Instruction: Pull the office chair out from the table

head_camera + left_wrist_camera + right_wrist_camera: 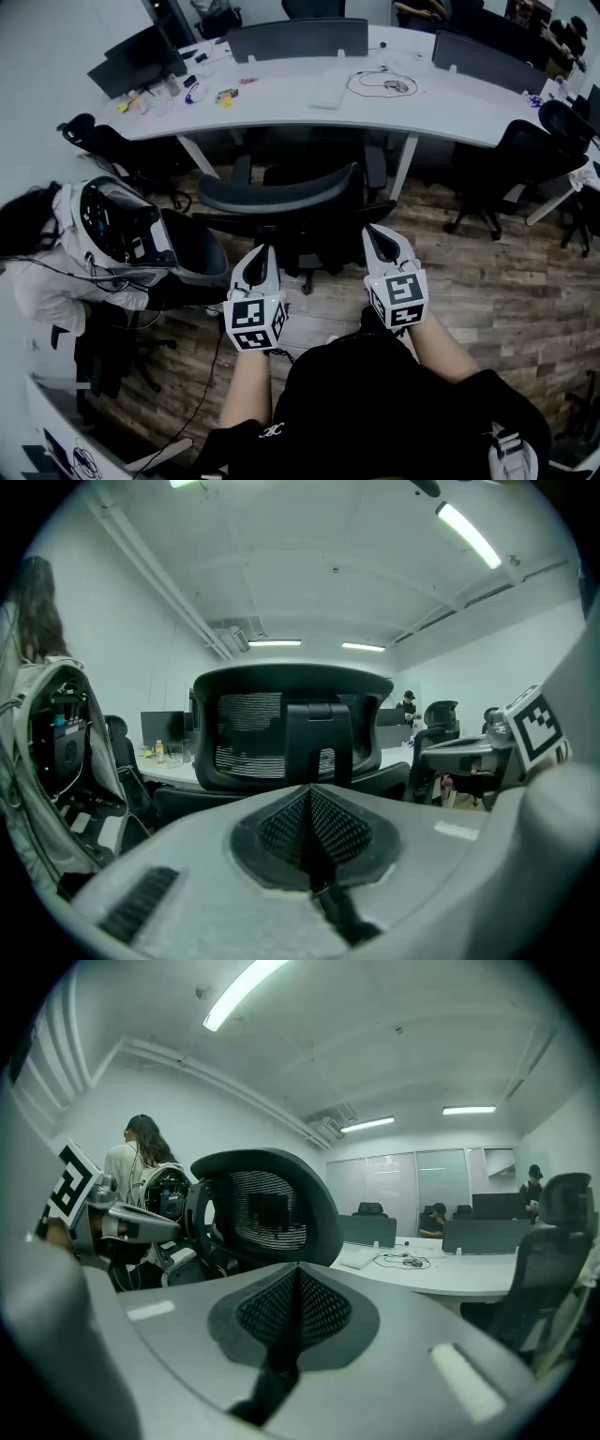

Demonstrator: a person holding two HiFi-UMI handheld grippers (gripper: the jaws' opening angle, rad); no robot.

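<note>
A black office chair (281, 192) with a mesh back stands tucked against the curved white table (309, 108), its back facing me. My left gripper (262, 250) hovers just behind the lower left of the backrest, jaws shut with nothing between them. My right gripper (376, 232) sits by the backrest's right edge, also shut and empty. In the left gripper view the chair back (291, 733) stands straight ahead beyond the closed jaws of the left gripper (309, 797). In the right gripper view the chair back (267, 1208) is ahead to the left of the right gripper (298, 1274). Neither gripper touches the chair.
A person with a white backpack (117, 230) stands close at the left. More black chairs stand at the right (511, 164) and back left (103, 141). A monitor (141, 58), cables and small items lie on the table. The floor (487, 291) is wood plank.
</note>
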